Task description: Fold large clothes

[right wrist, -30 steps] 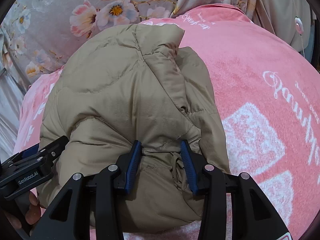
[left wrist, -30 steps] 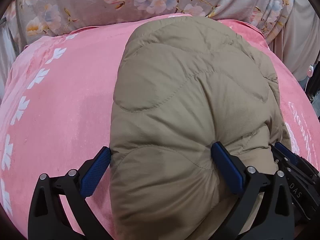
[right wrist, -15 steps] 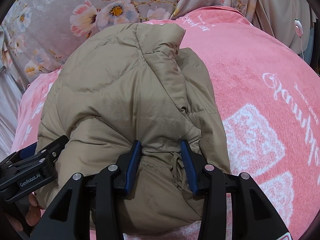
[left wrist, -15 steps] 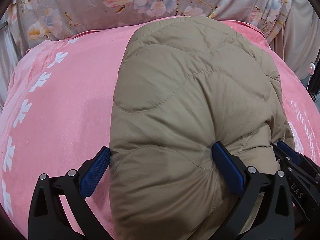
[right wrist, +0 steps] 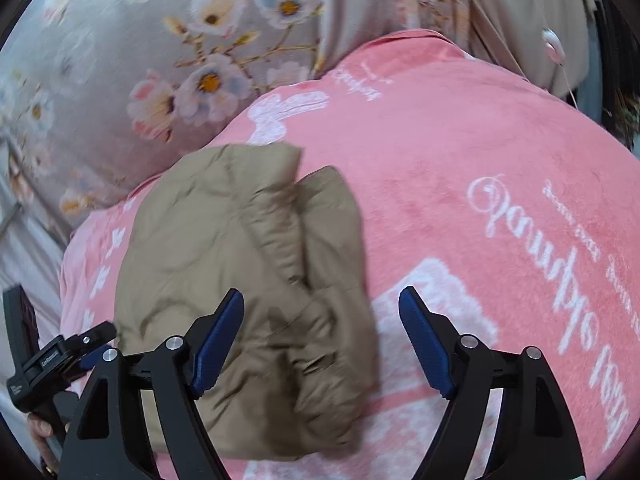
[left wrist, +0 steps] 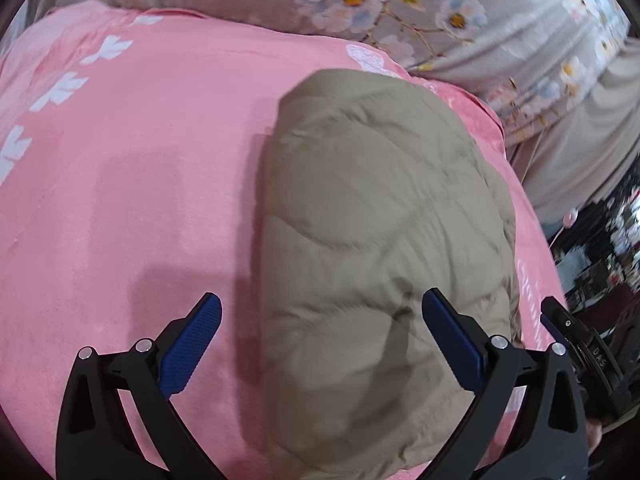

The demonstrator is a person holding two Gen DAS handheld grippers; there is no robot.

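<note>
A: What does the left wrist view show?

B: The left gripper (left wrist: 320, 328) has its jaws spread wide. The khaki quilted jacket (left wrist: 380, 240), folded into a padded bundle, lies on the pink blanket (left wrist: 140, 180) that covers the bed. The bundle's near end sits between the blue pads (left wrist: 192, 344), but neither pad presses it. At the right edge part of the right gripper (left wrist: 568, 336) shows.

A: And beyond the jacket?

B: A grey floral bedspread (left wrist: 360, 0) runs along the far side of the blanket.

A: Now the right wrist view?

B: The right gripper (right wrist: 320, 336) stands with its jaws apart; they have just been opening. The jacket (right wrist: 240, 280) lies below the left pad and partly in the gap, and nothing is clamped. The right pad hangs over the blanket's (right wrist: 460, 140) white lettering. The picture is a little blurred.

A: Anything at the edges?

B: The left gripper (right wrist: 64, 356) appears at lower left, with fingers of the person's hand (right wrist: 40, 428) under it.
</note>
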